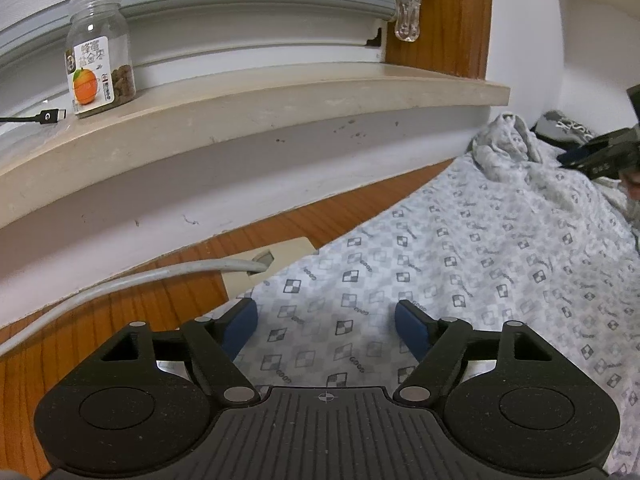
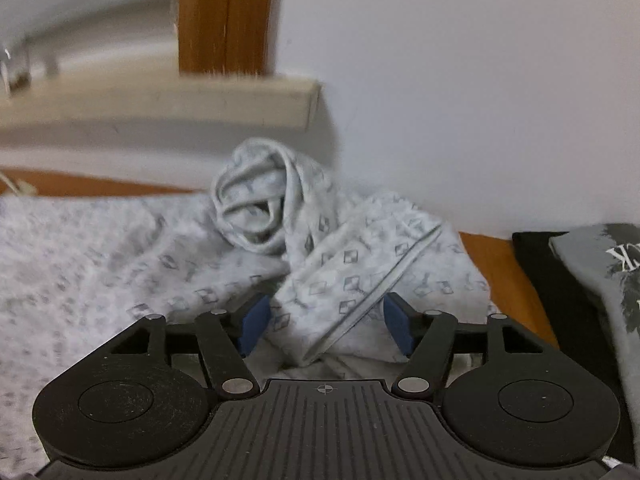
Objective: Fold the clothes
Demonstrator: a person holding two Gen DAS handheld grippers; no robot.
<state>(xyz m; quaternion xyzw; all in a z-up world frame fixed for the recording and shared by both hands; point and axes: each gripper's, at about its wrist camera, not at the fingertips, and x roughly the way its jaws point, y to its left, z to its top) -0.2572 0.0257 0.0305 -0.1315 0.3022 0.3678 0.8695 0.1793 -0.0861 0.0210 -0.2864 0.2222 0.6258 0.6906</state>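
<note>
While spread flat on the orange wooden floor, pale grey checker-printed garment (image 1: 460, 248) awaits folding. Left gripper (image 1: 326, 322) wide, empty; right gripper (image 2: 326, 320) half-open astride hemmed sleeve (image 2: 360, 276). Next: pinch, fold inward.

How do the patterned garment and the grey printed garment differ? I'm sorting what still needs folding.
The patterned garment is pale with small checked squares; the grey printed garment is darker with white lettering. The patterned garment lies spread and bunched; the grey printed garment lies flat on a black item. Both rest on wood.
</note>
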